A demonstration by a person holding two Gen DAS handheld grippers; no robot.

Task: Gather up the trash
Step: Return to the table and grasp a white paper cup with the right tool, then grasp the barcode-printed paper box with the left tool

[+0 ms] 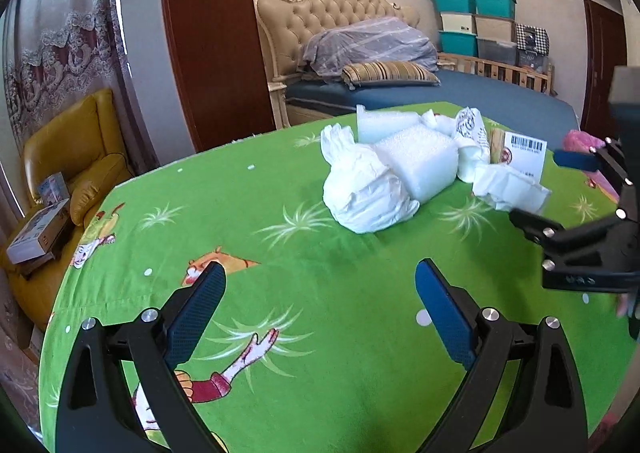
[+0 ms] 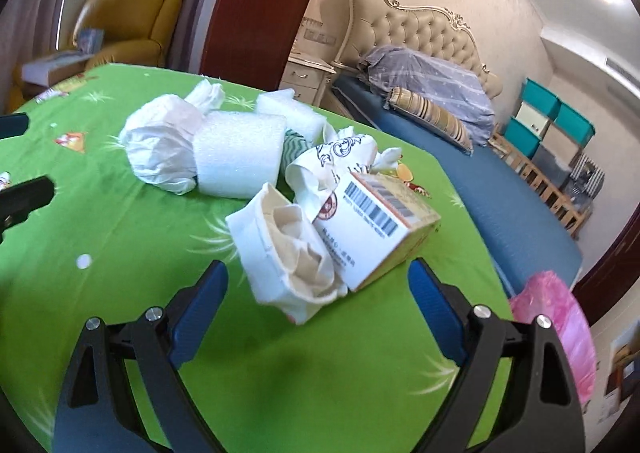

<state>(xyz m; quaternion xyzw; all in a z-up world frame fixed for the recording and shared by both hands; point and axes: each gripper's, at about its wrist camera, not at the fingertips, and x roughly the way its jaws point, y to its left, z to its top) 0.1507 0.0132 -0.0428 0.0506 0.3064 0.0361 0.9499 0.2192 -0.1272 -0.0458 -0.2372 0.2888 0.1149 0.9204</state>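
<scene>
A pile of trash lies on the green cartoon tablecloth (image 1: 304,293): a crumpled white plastic bag (image 1: 360,189) (image 2: 164,145), a white foam block (image 1: 420,161) (image 2: 236,157), a printed paper bag (image 2: 340,161), a torn white paper pouch (image 2: 288,253) and a small carton with a barcode (image 2: 380,225) (image 1: 524,153). My left gripper (image 1: 320,305) is open and empty, short of the white bag. My right gripper (image 2: 316,293) is open, just short of the pouch and carton; it also shows in the left wrist view (image 1: 560,189).
A pink plastic bag (image 2: 556,317) hangs at the table's right edge. Beyond the table stands a bed (image 1: 440,93) with a tufted headboard, stacked storage boxes (image 1: 476,25) and a yellow armchair (image 1: 72,149) holding cartons.
</scene>
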